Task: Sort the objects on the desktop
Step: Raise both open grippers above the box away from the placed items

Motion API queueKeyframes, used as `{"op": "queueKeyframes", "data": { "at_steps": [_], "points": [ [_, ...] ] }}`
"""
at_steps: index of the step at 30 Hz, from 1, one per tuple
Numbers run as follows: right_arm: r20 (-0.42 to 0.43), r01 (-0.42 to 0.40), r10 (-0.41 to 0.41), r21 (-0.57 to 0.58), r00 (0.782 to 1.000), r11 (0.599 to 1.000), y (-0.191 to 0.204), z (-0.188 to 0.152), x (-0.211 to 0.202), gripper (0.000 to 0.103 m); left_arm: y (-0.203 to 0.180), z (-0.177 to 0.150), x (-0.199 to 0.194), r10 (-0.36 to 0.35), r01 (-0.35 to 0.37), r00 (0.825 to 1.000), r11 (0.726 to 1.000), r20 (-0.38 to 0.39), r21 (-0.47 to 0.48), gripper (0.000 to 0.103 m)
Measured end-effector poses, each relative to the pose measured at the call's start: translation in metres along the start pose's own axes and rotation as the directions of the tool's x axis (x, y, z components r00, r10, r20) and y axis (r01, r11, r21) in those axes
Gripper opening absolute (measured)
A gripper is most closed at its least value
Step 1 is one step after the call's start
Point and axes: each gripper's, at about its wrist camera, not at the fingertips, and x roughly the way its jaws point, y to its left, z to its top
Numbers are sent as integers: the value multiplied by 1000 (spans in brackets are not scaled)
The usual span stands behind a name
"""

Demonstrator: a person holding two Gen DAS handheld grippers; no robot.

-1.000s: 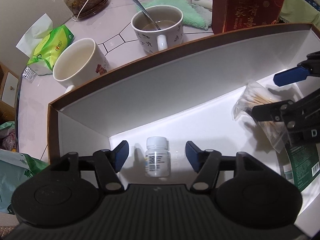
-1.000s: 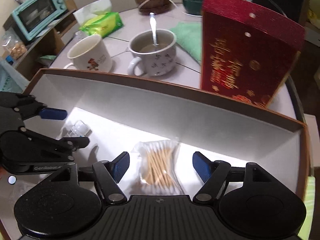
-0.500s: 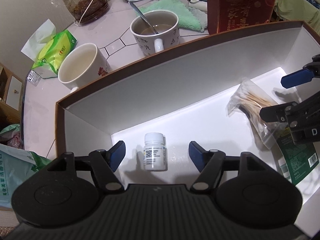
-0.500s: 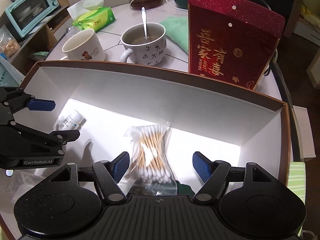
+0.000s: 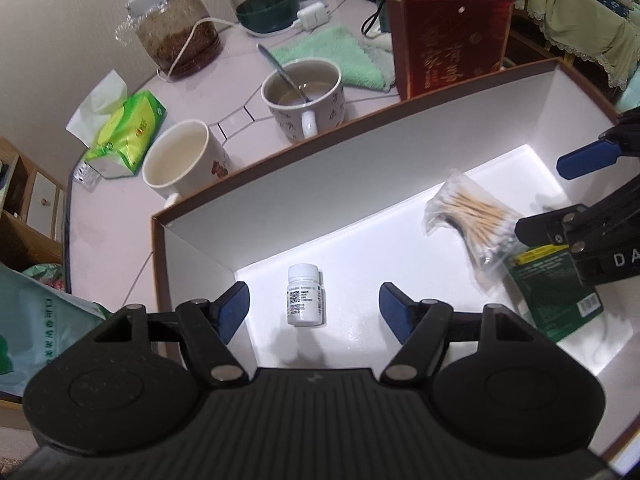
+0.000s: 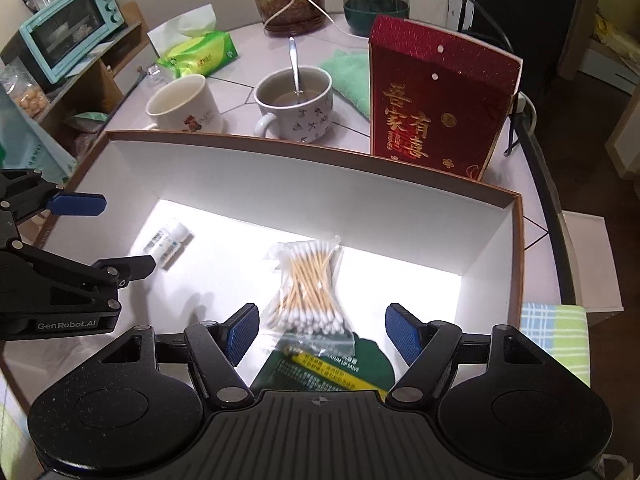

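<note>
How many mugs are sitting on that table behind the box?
2. The plain cream mug stands on the left; the patterned mug with a spoon stands to its right, near the red box.

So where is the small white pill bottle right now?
The white pill bottle lies on the box floor at its left end, between the open left gripper fingers.

green card [image 6: 320, 372]: near end hidden under right gripper body, far end under the cotton swab bag [image 6: 308, 284] | small white bottle [image 5: 305, 295]: label print too small to read | right gripper [image 5: 560, 196]: cut off by left view's right edge beside the box [image 5: 280, 184] | green plastic bag [image 5: 36, 316]: cut by left edge
</note>
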Motion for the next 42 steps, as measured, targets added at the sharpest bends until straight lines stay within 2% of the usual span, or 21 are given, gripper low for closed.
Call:
{"op": "queueKeyframes", "data": {
  "at_steps": [4, 23, 32, 42],
  "points": [
    [15, 8, -8, -4, 1000, 1000, 5, -5, -16, 73, -4, -2, -18, 14, -14, 1000, 1000, 21, 8, 75],
    [84, 28, -28, -3, 996, 1000, 22, -31, -75, 73, -17, -24, -84, 59, -61, 995, 998, 81, 18, 84],
    [107, 25, -26, 10, 994, 1000, 29, -44, -95, 73, -23, -39, -110, 80, -82, 991, 996, 104, 16, 84],
    [145, 17, -19, 12, 989, 1000, 35, -63, -121, 73, -28, -61, -140, 65, -67, 988, 998, 143, 15, 86]
  ]
}}
